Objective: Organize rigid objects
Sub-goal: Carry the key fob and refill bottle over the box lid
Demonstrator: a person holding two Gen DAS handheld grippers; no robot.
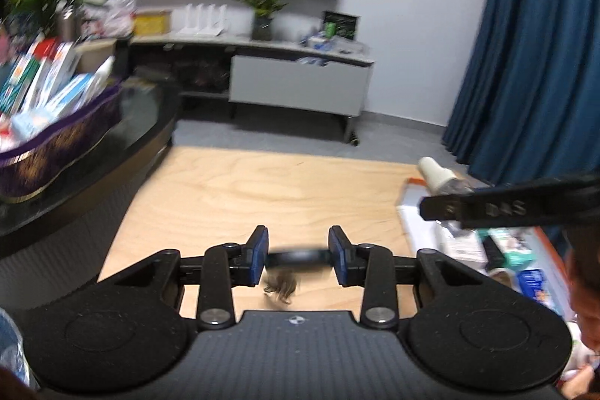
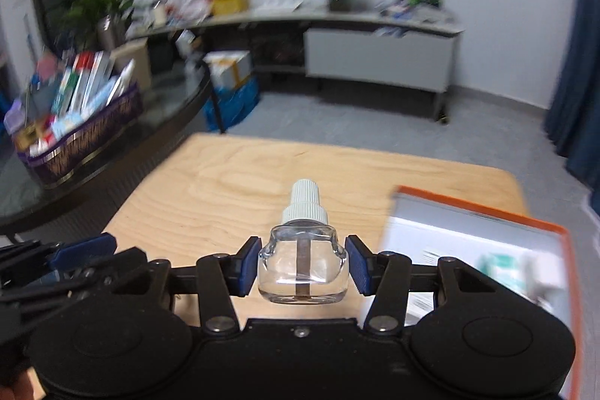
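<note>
Right wrist view: beyond the fingers a light wooden table [image 2: 262, 175] is seen, and up and to the left of the right gripper [image 2: 303, 265] a purple basket [image 2: 82, 137] is set on a dark glass table, packed with upright boxes and packets too blurred to be named. Just to the right of that gripper an orange-edged box [image 2: 487, 223] lies open on the wooden table; blurred green-and-white cartons are seen inside it. A clear glass bottle [image 2: 302, 261] with a white ribbed cap is clamped between the blue pads of the right gripper, cap pointing away from the camera and a dark wick visible inside, held above the table.

Left wrist view shows the left gripper [image 1: 298, 259] closed on a dark ring-shaped object [image 1: 296, 256], blurred, with a brownish tuft hanging below it; what it is cannot be told. To its right the same box [image 1: 408, 212] is seen, holding cartons and packets, with the bottle held over it.
</note>
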